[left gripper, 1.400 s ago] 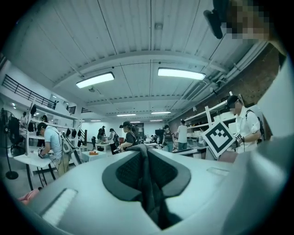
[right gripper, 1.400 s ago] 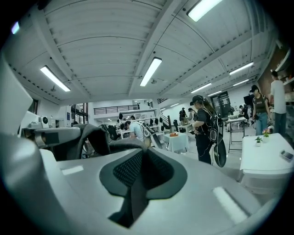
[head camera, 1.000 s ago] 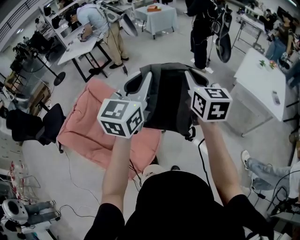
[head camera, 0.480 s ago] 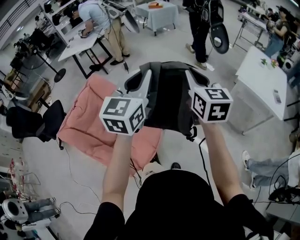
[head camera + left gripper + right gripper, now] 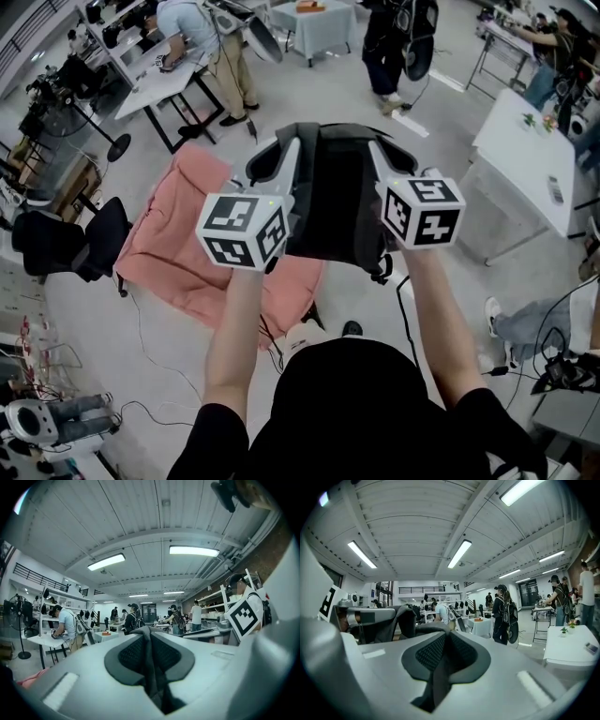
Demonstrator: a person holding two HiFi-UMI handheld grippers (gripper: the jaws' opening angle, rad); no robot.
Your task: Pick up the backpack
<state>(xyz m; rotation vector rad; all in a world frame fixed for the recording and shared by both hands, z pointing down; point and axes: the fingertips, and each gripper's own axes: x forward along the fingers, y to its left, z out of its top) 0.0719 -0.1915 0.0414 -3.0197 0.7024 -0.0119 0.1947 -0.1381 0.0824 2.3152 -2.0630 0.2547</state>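
Note:
I hold a dark grey and black backpack up in the air between both grippers, above the floor. My left gripper is shut on a dark strap at the backpack's left shoulder. At the right shoulder, my right gripper is shut on another dark strap. In each gripper view the fabric runs pinched between the grey pads. The right gripper view also shows the backpack's top at its left. Both marker cubes face the head camera.
A pink cloth-covered table lies below and left of the backpack. A white table stands at the right, a black chair at the left. Several people work or walk at the back, one in black. Cables trail on the floor.
Both grippers and the backpack have stayed in place. The person in black at the back has walked farther away and to the left.

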